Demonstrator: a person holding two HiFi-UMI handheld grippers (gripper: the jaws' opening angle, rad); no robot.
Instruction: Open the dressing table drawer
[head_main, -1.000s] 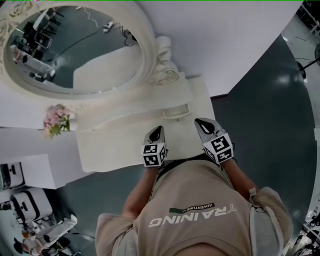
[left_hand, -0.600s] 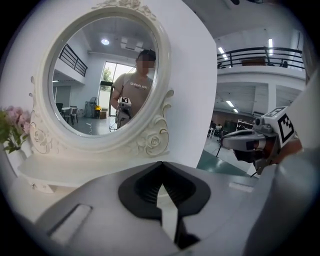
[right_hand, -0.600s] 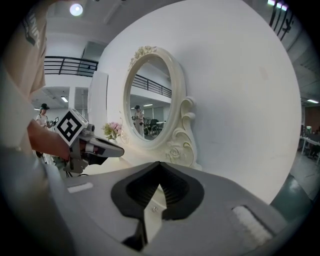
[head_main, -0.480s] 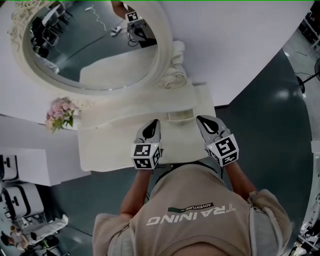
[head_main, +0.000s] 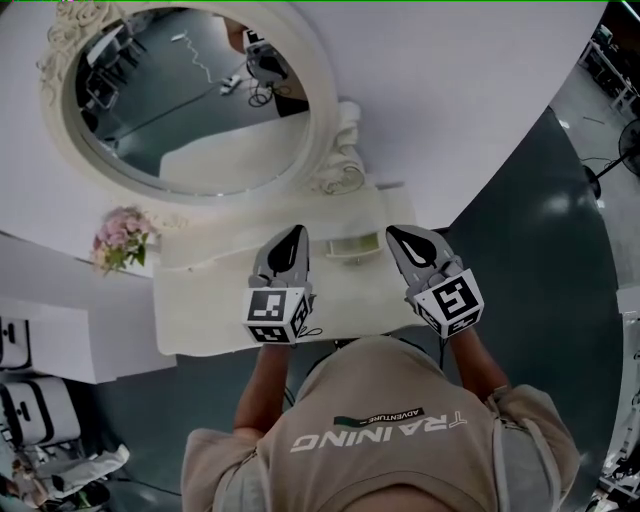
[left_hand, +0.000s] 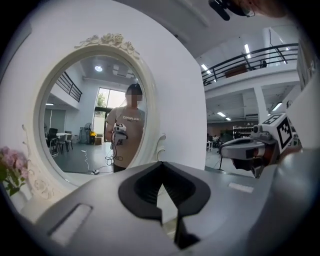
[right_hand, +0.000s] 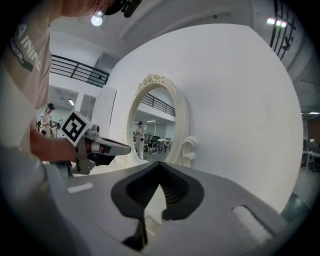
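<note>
The cream dressing table (head_main: 200, 310) stands against a white wall, with an oval mirror (head_main: 190, 100) above it. A small drawer front with a handle (head_main: 352, 245) sits at the back of the tabletop, between my two grippers; I cannot tell how far out it stands. My left gripper (head_main: 291, 238) is shut and empty, raised over the tabletop left of the handle. My right gripper (head_main: 399, 238) is shut and empty to the handle's right. In the left gripper view the shut gripper (left_hand: 160, 163) faces the mirror (left_hand: 95, 115). The right gripper view shows its shut gripper (right_hand: 159, 163) level before the mirror (right_hand: 155, 125).
Pink flowers (head_main: 118, 240) stand at the table's left end, also in the left gripper view (left_hand: 11, 165). The person's torso (head_main: 390, 430) is close to the table's front edge. Dark floor (head_main: 540, 250) lies to the right, equipment (head_main: 40, 420) at lower left.
Both grippers have risen from the table's front edge to higher over the tabletop, still shut and side by side. The head view has shifted slightly.
</note>
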